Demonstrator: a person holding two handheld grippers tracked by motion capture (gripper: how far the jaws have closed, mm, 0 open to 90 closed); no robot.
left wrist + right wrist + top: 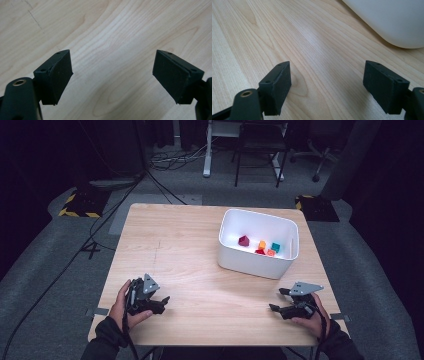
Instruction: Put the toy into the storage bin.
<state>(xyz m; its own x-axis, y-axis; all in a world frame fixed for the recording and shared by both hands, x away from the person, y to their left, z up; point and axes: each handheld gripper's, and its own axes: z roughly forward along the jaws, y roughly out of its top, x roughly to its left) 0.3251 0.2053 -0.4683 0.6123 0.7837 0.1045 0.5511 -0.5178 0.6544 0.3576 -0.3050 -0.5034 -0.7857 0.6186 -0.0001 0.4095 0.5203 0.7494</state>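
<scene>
A white tub [255, 264] stands on the right half of the wooden table [190, 245]. Inside it lie several small blocks: a dark red one [243, 240], an orange one [262, 244], a teal one [275, 247] and a red one [260, 252]. My left gripper [162, 302] rests low near the table's front left, open, with bare wood between its jaws [112, 75]. My right gripper [276, 300] rests near the front right, open and empty, just in front of the tub, whose wall [392, 22] rises at the upper right of the right gripper view.
Beyond the table, cables run across the grey floor [165, 160]. A black chair [260, 150], a white desk leg [207, 150] and yellow-black striped mats [80, 205] stand at the back. The table's left half and middle are bare wood.
</scene>
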